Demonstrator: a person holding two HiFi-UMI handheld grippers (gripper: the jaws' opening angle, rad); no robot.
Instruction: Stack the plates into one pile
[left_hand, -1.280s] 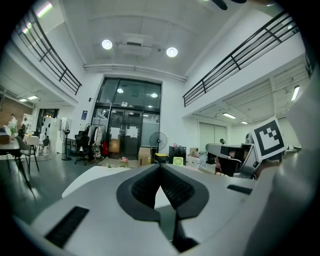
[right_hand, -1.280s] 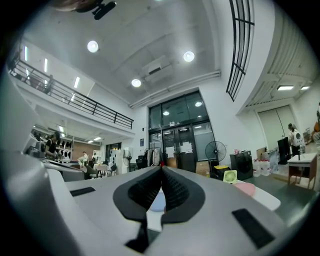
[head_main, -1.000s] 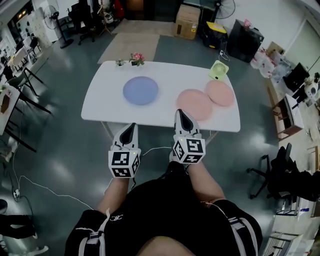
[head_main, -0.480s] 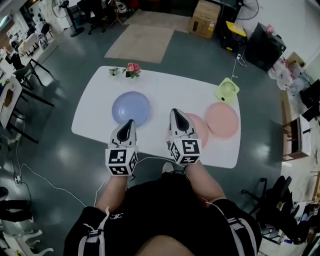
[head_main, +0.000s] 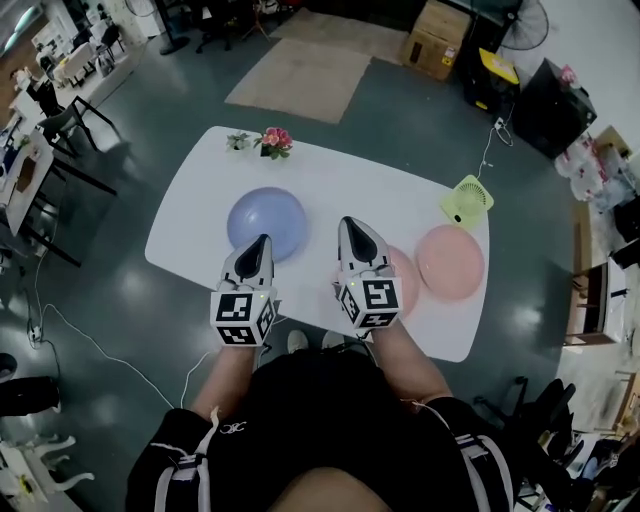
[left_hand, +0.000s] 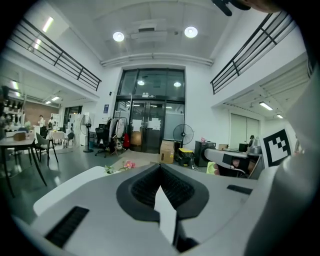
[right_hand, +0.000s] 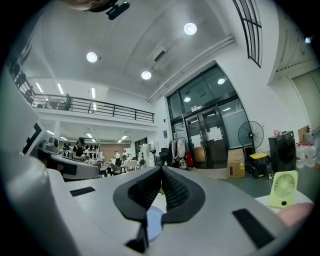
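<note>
Three plates are lying unstacked on the white surface (head_main: 200, 215): a blue plate (head_main: 267, 222) is sitting left of the middle, a pink plate (head_main: 450, 262) is resting toward the right end, and a second pink plate (head_main: 405, 275) is lying just beside it, half hidden in the head view. Whether the two pink rims are touching cannot be told. The left tool (head_main: 258, 243) is hanging over the near edge with its tip lined up on the blue plate's near rim, its jaws pressed together on nothing. The right tool (head_main: 350, 224) is hovering beside it, covering part of the second pink plate, its jaws likewise pressed together and empty. A green fan (head_main: 467, 200) is standing at the far right corner, just beyond the pink plate, and a small bunch of flowers (head_main: 275, 140) is sitting at the far edge behind the blue plate. A brown rug (head_main: 297, 80) and a cardboard box (head_main: 435, 40) are lying on the floor beyond the surface.
</note>
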